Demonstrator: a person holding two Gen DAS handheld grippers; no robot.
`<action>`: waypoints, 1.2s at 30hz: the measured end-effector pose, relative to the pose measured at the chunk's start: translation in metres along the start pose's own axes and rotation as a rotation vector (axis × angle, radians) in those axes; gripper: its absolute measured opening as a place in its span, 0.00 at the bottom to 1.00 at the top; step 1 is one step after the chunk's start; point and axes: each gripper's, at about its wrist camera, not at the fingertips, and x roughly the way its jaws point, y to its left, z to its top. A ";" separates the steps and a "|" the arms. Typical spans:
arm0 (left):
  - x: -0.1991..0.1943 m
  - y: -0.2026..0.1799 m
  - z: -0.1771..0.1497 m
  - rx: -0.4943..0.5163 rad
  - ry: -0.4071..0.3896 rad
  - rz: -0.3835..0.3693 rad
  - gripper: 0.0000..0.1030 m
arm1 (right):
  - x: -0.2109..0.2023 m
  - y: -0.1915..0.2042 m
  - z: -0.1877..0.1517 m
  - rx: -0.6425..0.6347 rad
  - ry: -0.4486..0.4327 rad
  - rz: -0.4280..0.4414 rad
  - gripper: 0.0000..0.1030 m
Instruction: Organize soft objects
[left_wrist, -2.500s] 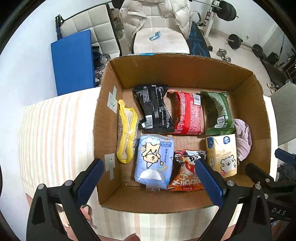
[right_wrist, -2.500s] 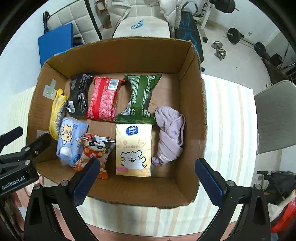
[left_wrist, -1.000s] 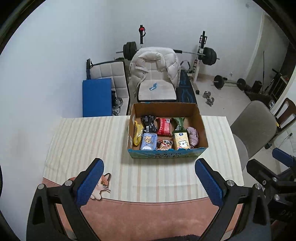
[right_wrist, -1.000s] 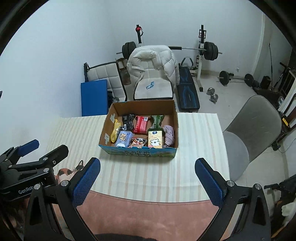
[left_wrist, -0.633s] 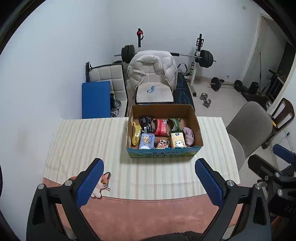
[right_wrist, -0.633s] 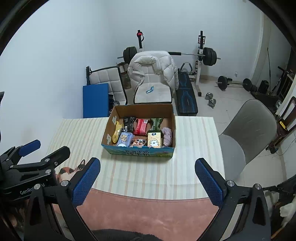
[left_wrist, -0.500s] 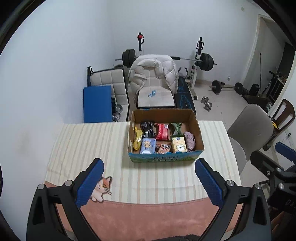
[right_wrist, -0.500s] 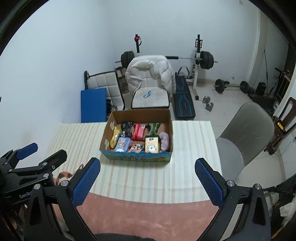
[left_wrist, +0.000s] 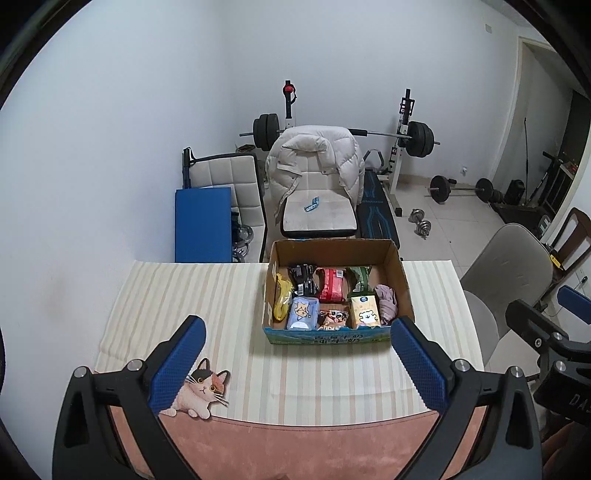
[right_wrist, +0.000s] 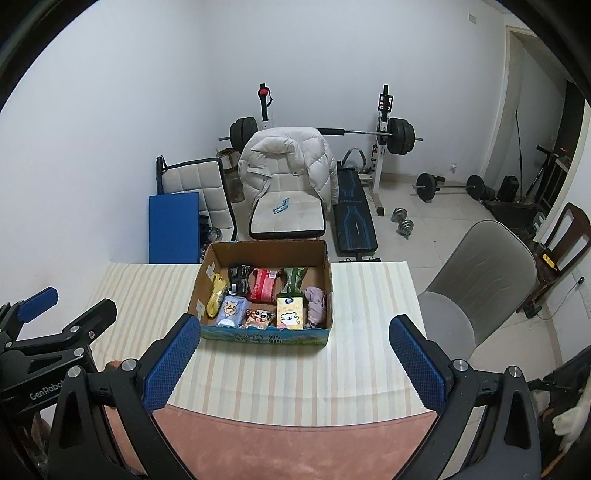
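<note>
Behind cardboard box (left_wrist: 332, 338): jacket-draped chair (left_wrist: 317, 184), barbell rack (left_wrist: 402, 122), blue mat (left_wrist: 203, 225).

both claws are the same build: left claw (left_wrist: 298, 360) and right claw (right_wrist: 295, 360) have chunky black frames, silver screw heads, and blue fingers (right_wrist: 170, 357) with a dimpled grip texture; white "GenRobot" lettering on the left one's side
</note>
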 end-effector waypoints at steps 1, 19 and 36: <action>0.000 0.000 0.000 -0.001 -0.001 -0.002 1.00 | 0.001 0.000 0.001 0.001 -0.001 -0.001 1.00; -0.004 0.001 0.002 0.006 -0.011 -0.013 1.00 | 0.003 -0.001 0.001 -0.010 -0.011 -0.034 1.00; -0.003 0.004 0.004 0.006 -0.013 -0.009 1.00 | -0.001 -0.003 0.004 -0.010 -0.020 -0.040 1.00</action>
